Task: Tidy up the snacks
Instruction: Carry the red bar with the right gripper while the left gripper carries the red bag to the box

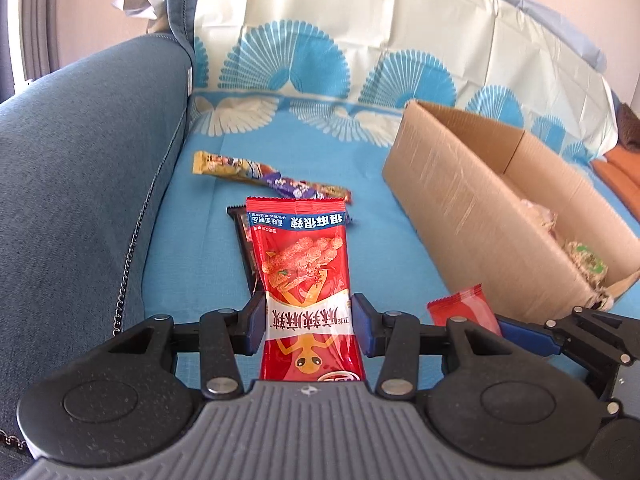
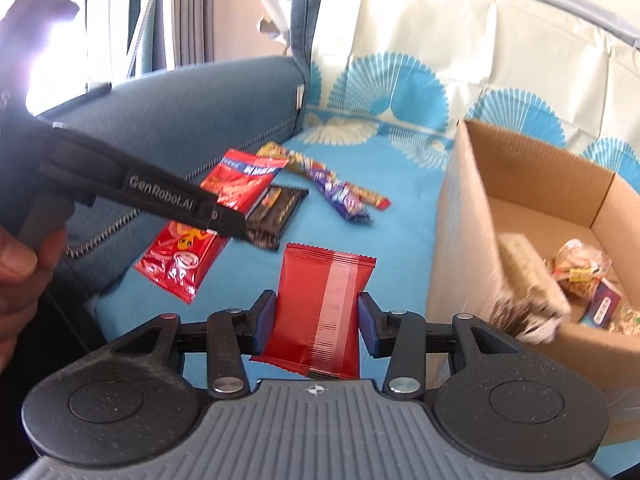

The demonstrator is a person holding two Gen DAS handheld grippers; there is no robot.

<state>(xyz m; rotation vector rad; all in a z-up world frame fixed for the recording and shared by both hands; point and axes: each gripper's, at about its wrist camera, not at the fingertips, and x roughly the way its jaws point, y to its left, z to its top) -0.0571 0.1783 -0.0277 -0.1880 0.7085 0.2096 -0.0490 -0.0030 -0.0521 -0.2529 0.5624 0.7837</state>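
Both tongs clamp packets: left tongs a printed red packet, right tongs (seemingly lifted) a plain red packet.

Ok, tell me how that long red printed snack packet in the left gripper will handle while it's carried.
The red printed packet is probably floppy: its film pinches in where the left gripper squeezes it. It looks light, standing up from the grip without drooping. The glossy film may slip, so the squeeze should hold until it is over the cardboard box.

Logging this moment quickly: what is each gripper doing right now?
Left gripper: closed on the red spicy snack packet.
Right gripper: closed on the plain red packet.
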